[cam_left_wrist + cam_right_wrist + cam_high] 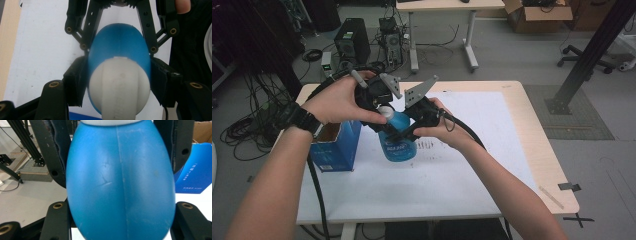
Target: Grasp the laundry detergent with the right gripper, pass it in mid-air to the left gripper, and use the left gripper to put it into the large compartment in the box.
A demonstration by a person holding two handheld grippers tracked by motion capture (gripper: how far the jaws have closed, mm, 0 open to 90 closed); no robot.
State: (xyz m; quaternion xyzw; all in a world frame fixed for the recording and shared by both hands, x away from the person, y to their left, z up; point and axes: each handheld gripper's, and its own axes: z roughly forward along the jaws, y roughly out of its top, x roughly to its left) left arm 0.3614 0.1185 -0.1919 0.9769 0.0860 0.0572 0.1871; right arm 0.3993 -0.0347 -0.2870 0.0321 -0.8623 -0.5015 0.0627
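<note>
A blue plastic bottle (398,142) with a white cap (386,112) stands upright over the white sheet on the table (472,170), held between both hands. My left gripper (379,106) comes down on its top, and in the left gripper view its pads (75,82) press the bottle's shoulder (117,42) on either side of the cap (118,90). My right gripper (411,127) is shut on the body from the right side. The blue body (120,185) sits between its black fingers (56,155).
An open blue cardboard box (334,145) stands just left of the bottle, under the left wrist. Cables trail from both grippers toward the table's front edge. Beyond the table are a desk (442,5), computer cases (352,42) and floor cables.
</note>
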